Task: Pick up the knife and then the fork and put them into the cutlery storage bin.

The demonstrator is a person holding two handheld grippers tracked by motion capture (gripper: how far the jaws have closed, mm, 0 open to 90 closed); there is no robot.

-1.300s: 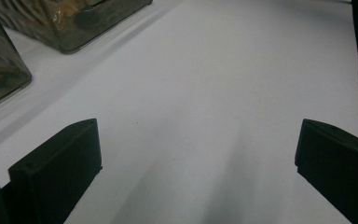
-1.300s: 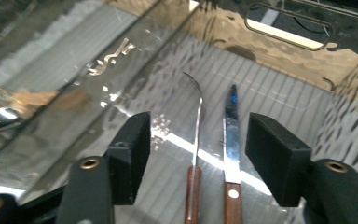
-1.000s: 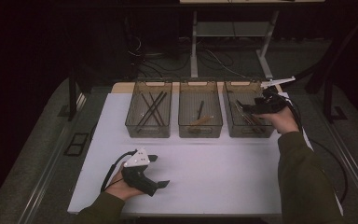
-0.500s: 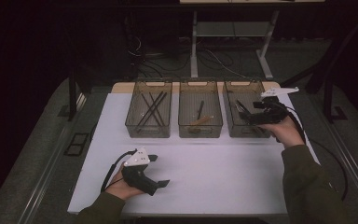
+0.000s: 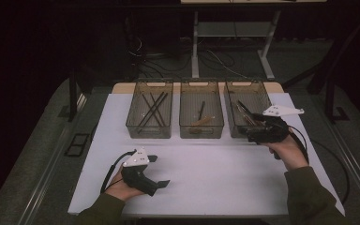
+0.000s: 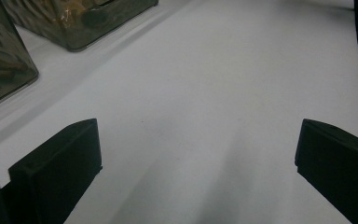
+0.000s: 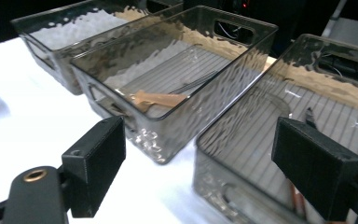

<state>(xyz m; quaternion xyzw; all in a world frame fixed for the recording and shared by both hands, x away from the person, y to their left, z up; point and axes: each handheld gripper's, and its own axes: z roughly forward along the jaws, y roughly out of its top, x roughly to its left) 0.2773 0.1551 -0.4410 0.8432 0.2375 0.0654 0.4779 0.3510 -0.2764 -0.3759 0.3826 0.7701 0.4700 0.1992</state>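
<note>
The reference landmark is the middle bin [image 5: 201,110], the centre one of three clear ribbed bins standing in a row at the far edge of the white table [image 5: 206,173]. The right gripper [image 5: 258,132] is held over the near end of the right bin [image 5: 246,108], just beside the middle bin; its jaws stand wide apart, have just been opening, and nothing lies between them. In the right gripper view the same jaws frame the near corners of the middle bin [image 7: 168,93] and the right bin [image 7: 279,140]. Dark slender utensils [image 5: 244,114] lie in the right bin, beneath and beyond the gripper. The middle bin holds a light brown wooden piece [image 7: 156,99] and a dark stick [image 5: 201,109]. The left bin [image 5: 151,112] contains several crossed dark sticks. The left gripper [image 5: 157,183] rests on the table, well nearer the person than the middle bin, with its jaws wide and empty over the bare surface [image 6: 205,107].
</note>
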